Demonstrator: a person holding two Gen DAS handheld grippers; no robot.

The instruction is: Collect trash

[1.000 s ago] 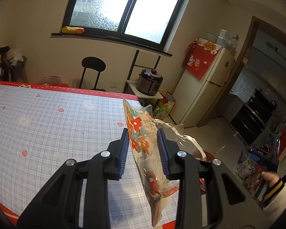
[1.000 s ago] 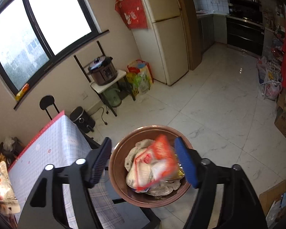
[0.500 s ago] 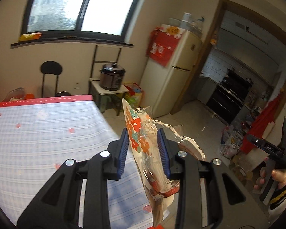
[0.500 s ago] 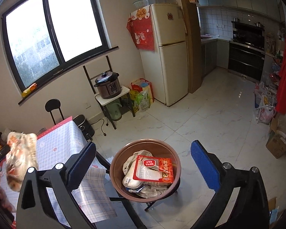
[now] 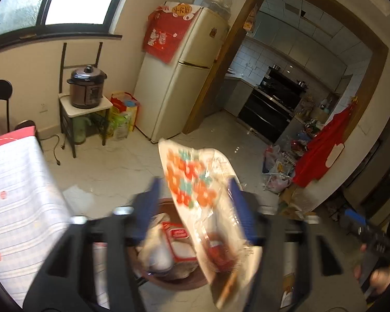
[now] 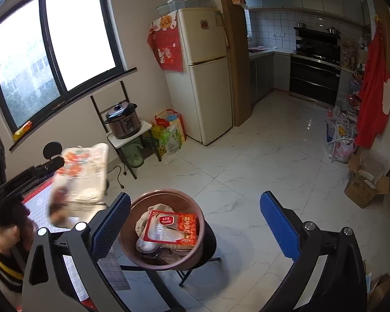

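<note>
Nearby, fridge (image 6: 208, 78), cooker (image 6: 123, 123), table (image 5: 15, 195) beside brown bin (image 6: 143, 249)

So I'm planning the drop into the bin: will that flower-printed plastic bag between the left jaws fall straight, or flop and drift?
Probably flop: the flower-printed plastic bag looks like thin crinkled film that sags below the jaws. It seems light, so it may drift. A darker lump near its bottom should pull that end down first towards the brown bin.
</note>
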